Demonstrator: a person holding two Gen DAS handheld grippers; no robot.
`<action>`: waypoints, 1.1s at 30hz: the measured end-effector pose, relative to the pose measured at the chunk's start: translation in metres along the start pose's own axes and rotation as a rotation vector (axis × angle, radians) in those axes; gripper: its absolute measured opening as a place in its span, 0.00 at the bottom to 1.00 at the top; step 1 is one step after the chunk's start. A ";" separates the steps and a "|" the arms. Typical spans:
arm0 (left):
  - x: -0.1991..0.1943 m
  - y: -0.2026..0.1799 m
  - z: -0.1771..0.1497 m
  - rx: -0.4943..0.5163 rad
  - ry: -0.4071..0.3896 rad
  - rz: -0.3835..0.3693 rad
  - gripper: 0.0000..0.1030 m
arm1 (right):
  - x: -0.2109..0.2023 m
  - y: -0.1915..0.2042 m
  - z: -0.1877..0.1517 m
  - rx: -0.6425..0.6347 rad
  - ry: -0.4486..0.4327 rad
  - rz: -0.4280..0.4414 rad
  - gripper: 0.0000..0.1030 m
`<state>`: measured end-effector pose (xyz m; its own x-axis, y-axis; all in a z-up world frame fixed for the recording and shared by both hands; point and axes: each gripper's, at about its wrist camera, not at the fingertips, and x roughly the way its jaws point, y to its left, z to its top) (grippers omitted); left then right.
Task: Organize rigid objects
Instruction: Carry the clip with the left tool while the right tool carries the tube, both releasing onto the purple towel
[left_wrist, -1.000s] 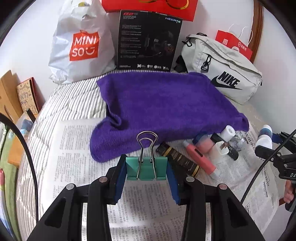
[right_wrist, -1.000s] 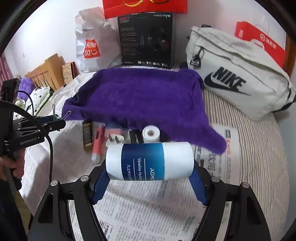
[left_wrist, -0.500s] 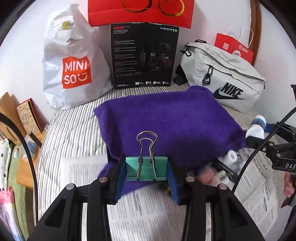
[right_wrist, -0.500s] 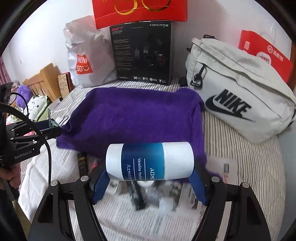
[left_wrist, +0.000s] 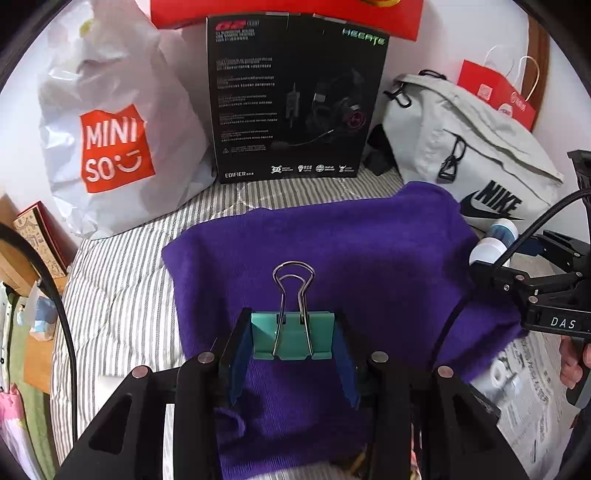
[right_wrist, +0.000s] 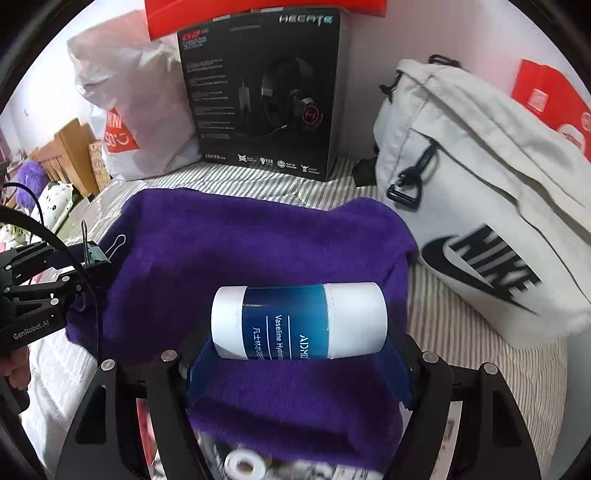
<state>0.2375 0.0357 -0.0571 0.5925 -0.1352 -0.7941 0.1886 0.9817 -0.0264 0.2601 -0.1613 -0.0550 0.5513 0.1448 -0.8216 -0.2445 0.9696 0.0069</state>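
Observation:
My left gripper is shut on a teal binder clip with silver wire handles and holds it above the near part of a purple towel. My right gripper is shut on a white and blue Vaseline tube, held sideways over the same towel. The right gripper and tube show at the right edge of the left wrist view. The left gripper with the clip shows at the left of the right wrist view. Small items on the newspaper are mostly hidden below the grippers.
A black headset box, a white Miniso bag and a grey Nike bag stand along the wall behind the towel. Newspaper with a white roll lies in front. The striped bed drops off at the left.
Both grippers have moved forward and up over the purple towel, still holding the clip and the tube. The small items on the newspaper have dropped out of sight beneath them.

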 end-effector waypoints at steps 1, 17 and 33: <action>0.004 0.000 0.002 0.000 0.004 0.002 0.38 | 0.005 0.000 0.002 -0.001 0.003 0.003 0.73; 0.067 0.011 0.028 0.015 0.087 0.020 0.38 | 0.067 -0.009 0.021 -0.012 0.113 -0.014 0.73; 0.083 0.022 0.032 -0.021 0.120 0.029 0.38 | 0.092 -0.014 0.030 0.008 0.152 -0.012 0.73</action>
<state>0.3160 0.0419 -0.1041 0.4989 -0.0912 -0.8619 0.1557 0.9877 -0.0144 0.3379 -0.1562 -0.1136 0.4267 0.1024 -0.8986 -0.2319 0.9727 0.0007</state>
